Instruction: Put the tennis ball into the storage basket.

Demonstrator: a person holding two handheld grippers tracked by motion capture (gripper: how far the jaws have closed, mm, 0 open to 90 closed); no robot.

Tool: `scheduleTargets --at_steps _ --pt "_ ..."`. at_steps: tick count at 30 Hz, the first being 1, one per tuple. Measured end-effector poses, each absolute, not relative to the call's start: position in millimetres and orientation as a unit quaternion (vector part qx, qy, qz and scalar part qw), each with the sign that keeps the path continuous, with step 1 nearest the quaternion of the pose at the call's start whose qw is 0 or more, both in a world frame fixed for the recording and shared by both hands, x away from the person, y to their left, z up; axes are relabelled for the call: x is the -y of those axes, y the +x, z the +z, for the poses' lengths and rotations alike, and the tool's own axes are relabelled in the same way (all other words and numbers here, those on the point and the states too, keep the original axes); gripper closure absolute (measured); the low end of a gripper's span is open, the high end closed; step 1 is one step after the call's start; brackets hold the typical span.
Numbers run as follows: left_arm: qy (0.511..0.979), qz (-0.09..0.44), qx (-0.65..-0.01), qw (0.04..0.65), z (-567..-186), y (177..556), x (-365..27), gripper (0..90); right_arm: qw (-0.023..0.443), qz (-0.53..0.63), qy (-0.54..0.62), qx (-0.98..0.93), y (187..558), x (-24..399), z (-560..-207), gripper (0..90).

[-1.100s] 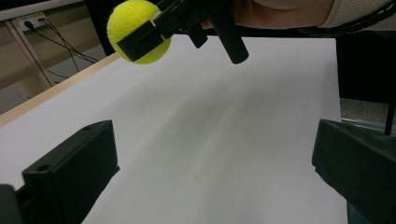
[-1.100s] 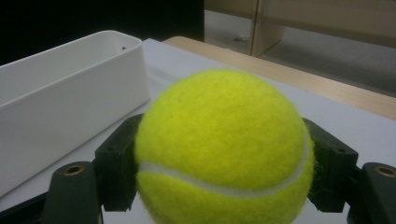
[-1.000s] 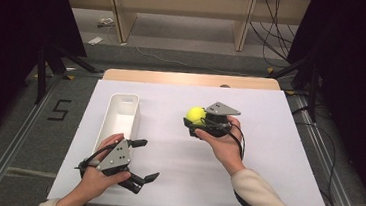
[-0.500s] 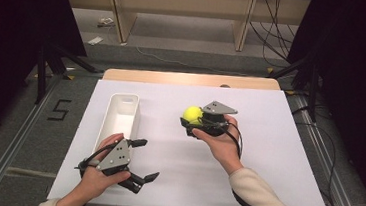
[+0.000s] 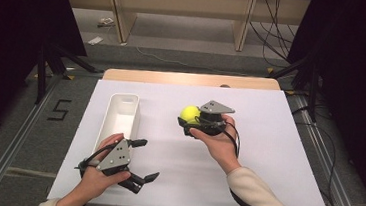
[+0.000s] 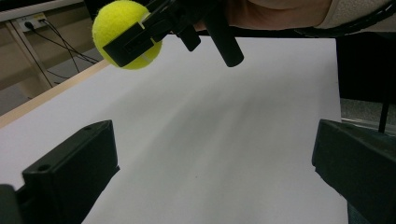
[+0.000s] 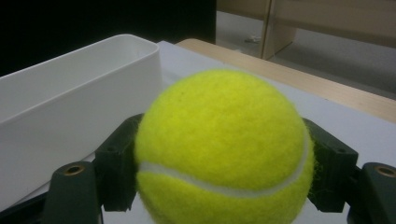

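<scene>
The right gripper (image 5: pixel 188 119), jaws clamped on a tennis ball (image 5: pixel 189 113), should carry it left, level, over the white bin (image 5: pixel 118 127); left gripper (image 5: pixel 143 160) rests open nearby.

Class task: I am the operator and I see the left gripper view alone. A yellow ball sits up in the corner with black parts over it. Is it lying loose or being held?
Observer: Held. In the right gripper view the tennis ball sits between the two black jaws of the right gripper, pressed on both sides.
Operator: Is there somewhere to put it?
Observer: Yes. The high view shows a long white bin on the white table sheet, to the left of the ball.
Operator: Is the bin full?
Observer: From above its inside looks bare.
Operator: And my own gripper?
Observer: The left gripper sits near the table's front edge, jaws apart, nothing between them.
</scene>
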State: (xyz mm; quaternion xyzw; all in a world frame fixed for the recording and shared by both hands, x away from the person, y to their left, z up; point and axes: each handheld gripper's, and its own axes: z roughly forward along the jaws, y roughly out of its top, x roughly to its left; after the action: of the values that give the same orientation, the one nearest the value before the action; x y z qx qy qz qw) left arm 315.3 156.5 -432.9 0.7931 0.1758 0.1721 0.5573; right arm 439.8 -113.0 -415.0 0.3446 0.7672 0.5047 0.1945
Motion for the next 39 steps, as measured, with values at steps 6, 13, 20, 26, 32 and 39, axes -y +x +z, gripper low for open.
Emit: scheduleTargets --at_steps 6,13,20,26,32,39 --pt "0.793 0.173 -0.176 0.557 -432.7 315.6 -157.2 0.0 0.194 0.505 0.343 -0.768 440.2 111.2 -415.1 26.7" --pt "0.793 0.174 -0.176 0.556 -433.0 315.7 -157.1 0.0 0.192 0.506 0.342 -0.768 440.4 109.5 -414.0 26.7" --pt "0.793 0.174 -0.176 0.556 -432.9 315.6 -157.3 0.0 0.192 0.509 0.340 -0.767 441.5 106.8 -412.0 26.7" --pt "0.793 0.174 -0.177 0.556 -433.2 315.7 -157.8 0.0 0.189 0.507 0.339 -0.770 442.0 103.3 -413.2 26.7" --pt "0.793 0.175 -0.177 0.556 -433.5 315.9 -158.1 0.0 0.188 0.508 0.335 -0.771 443.0 99.9 -412.6 26.7" --pt "0.793 0.175 -0.178 0.555 -433.7 316.1 -158.3 0.0 0.186 0.507 0.333 -0.773 443.1 96.6 -411.9 26.7"
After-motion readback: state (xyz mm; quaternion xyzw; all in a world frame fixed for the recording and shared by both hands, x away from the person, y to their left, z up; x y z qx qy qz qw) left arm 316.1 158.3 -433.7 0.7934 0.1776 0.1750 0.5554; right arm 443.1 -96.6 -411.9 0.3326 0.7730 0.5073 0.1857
